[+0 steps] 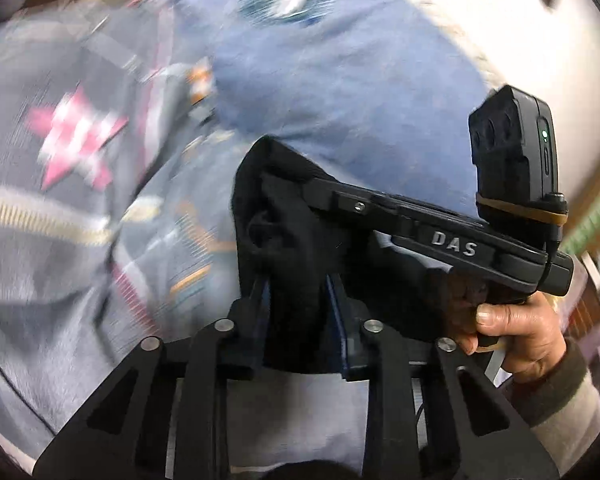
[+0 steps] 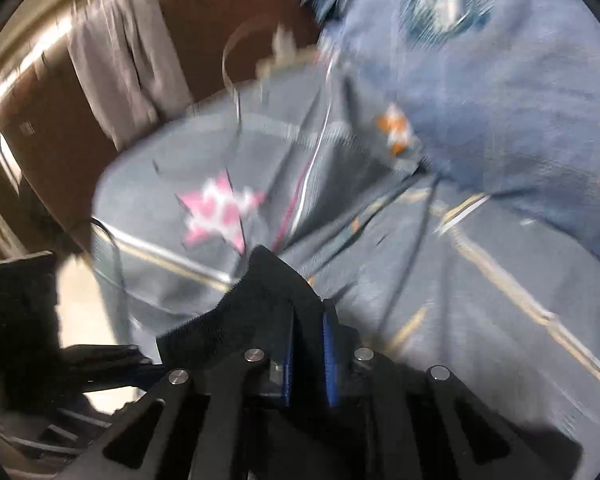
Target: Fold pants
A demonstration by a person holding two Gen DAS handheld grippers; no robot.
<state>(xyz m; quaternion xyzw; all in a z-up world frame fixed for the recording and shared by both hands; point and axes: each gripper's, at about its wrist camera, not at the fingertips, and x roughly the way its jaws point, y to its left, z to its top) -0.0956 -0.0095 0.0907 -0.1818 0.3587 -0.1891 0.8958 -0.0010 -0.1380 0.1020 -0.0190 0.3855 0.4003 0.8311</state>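
The black pants [image 1: 292,240] are bunched between the fingers of my left gripper [image 1: 298,300], which is shut on them above the bed. My right gripper [image 2: 308,340] is shut on another part of the black pants [image 2: 268,292], with a ribbed edge showing on its left. In the left wrist view the right gripper's body [image 1: 440,236], marked DAS, lies close on the right, held by a hand [image 1: 516,332]. The left gripper's body shows dark at the left edge of the right wrist view [image 2: 24,320]. Both views are blurred by motion.
A grey-blue bedspread [image 2: 460,264] with a pink star [image 2: 220,208] and pale stripes lies below. A blue pillow or blanket [image 1: 340,60] with a dark round patch lies beyond. A brown headboard [image 2: 204,8] with grey cloth [image 2: 116,60] over it stands at the far side.
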